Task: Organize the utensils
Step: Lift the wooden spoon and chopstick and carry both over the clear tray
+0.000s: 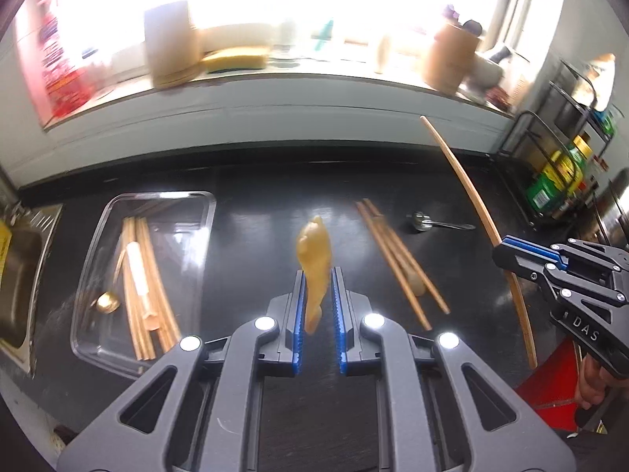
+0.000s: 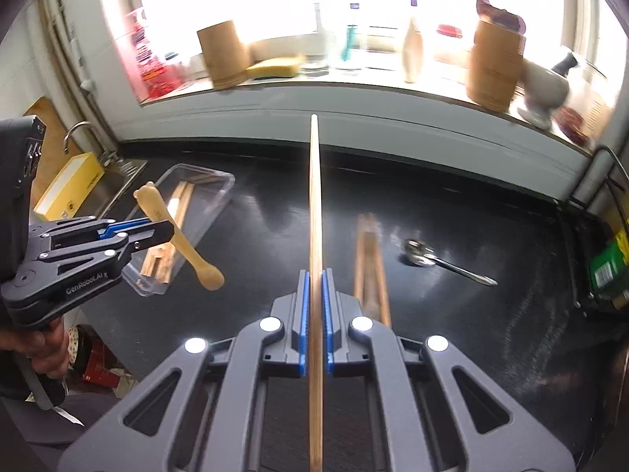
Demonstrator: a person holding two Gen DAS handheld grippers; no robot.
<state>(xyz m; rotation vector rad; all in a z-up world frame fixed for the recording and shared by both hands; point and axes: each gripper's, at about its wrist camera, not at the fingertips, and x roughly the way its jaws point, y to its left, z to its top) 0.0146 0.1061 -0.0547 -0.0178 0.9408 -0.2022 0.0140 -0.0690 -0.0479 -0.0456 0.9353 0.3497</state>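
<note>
My left gripper [image 1: 318, 275] is shut on a small wooden spoon [image 1: 314, 255] and holds it above the black counter; it also shows in the right wrist view [image 2: 157, 232] with the spoon [image 2: 184, 244]. My right gripper [image 2: 315, 275] is shut on a single long chopstick [image 2: 314, 196], seen in the left wrist view [image 1: 507, 247] with the chopstick [image 1: 468, 185]. A clear plastic tray [image 1: 94, 236] at the left holds several chopsticks, a pale utensil and a gold spoon [image 1: 107, 302]. Loose chopsticks [image 1: 397, 259] and a metal spoon [image 1: 432, 223] lie on the counter.
A steel sink [image 1: 19, 267] lies left of the tray. A windowsill at the back carries wooden canisters [image 1: 173, 45], a yellow sponge and bottles. A wire rack [image 1: 562, 165] with packets stands at the right. A red object [image 1: 550, 385] sits below the counter's front edge.
</note>
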